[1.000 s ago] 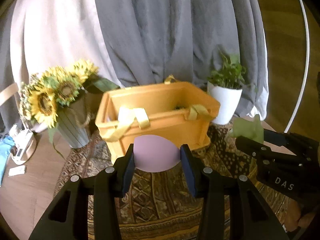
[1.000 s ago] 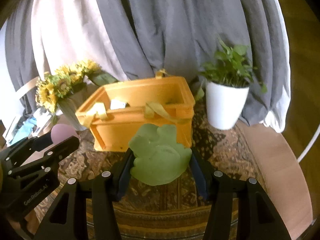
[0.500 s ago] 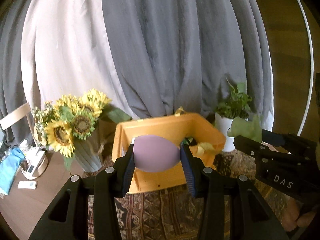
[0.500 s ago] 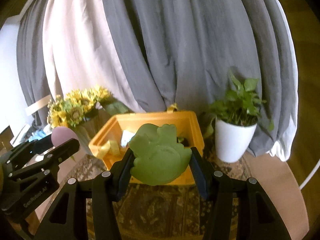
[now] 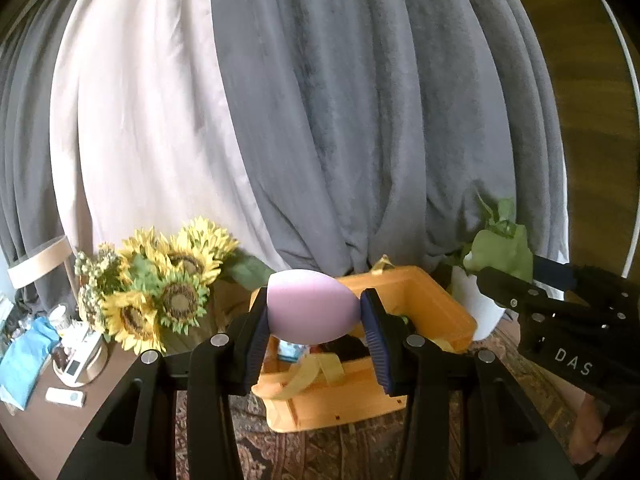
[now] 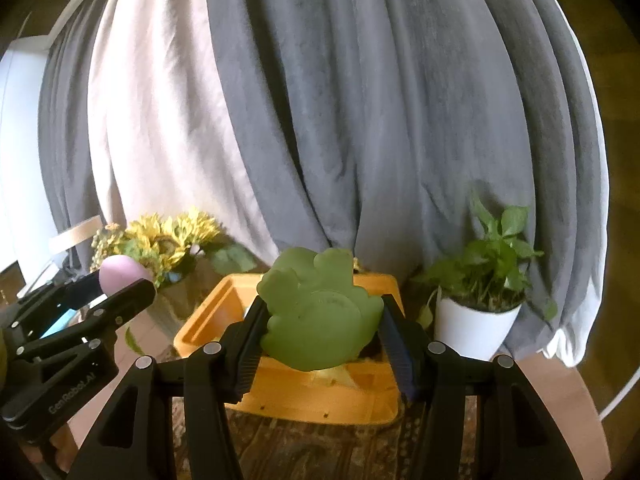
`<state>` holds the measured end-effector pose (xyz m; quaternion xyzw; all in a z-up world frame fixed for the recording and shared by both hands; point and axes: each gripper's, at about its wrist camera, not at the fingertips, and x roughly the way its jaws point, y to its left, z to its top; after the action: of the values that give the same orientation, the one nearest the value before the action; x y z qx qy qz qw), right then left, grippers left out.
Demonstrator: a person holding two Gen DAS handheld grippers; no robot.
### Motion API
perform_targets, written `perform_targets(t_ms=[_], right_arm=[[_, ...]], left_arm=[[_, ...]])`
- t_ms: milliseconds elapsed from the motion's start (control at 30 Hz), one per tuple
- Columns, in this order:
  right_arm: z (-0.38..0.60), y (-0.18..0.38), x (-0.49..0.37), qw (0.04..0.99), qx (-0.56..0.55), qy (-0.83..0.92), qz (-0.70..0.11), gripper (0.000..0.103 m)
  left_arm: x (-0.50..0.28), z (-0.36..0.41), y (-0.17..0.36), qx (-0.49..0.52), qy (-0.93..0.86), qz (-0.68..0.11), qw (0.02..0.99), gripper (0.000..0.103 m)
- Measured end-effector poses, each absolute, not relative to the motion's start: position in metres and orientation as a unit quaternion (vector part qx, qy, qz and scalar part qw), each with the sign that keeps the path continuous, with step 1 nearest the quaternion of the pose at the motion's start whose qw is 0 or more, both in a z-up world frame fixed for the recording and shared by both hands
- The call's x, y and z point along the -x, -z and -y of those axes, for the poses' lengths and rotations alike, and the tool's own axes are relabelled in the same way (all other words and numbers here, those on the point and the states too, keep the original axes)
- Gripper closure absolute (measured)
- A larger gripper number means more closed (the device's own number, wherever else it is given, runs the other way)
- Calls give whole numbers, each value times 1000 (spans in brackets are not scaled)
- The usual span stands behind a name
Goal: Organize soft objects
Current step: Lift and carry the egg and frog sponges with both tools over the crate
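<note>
A pink egg-shaped squishy (image 5: 311, 306) sits clamped in my left gripper (image 5: 314, 320); a green frog-shaped squishy (image 6: 318, 317) is pinched in my right gripper (image 6: 320, 330). I hold both up in front of the orange basket (image 5: 448, 308), ready, I judge, to drop in. It already holds small items I cannot identify.

Sunflowers (image 5: 160, 296) left, potted plant (image 6: 486, 280) right, grey curtain (image 5: 360, 120) behind.
</note>
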<state>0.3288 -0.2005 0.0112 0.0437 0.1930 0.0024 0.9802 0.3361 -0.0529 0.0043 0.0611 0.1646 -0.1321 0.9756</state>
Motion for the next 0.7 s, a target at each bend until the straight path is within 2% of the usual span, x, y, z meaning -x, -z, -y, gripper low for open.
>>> perform_targets(t_ms=[367, 700], right_arm=[[211, -9, -379, 981, -42, 1, -190, 47], [216, 20, -440, 972, -36, 0, -231, 47]], left_arm=[[-387, 59, -4, -63, 123, -164, 977, 59], [-447, 68, 21, -69, 119, -194, 971, 59]])
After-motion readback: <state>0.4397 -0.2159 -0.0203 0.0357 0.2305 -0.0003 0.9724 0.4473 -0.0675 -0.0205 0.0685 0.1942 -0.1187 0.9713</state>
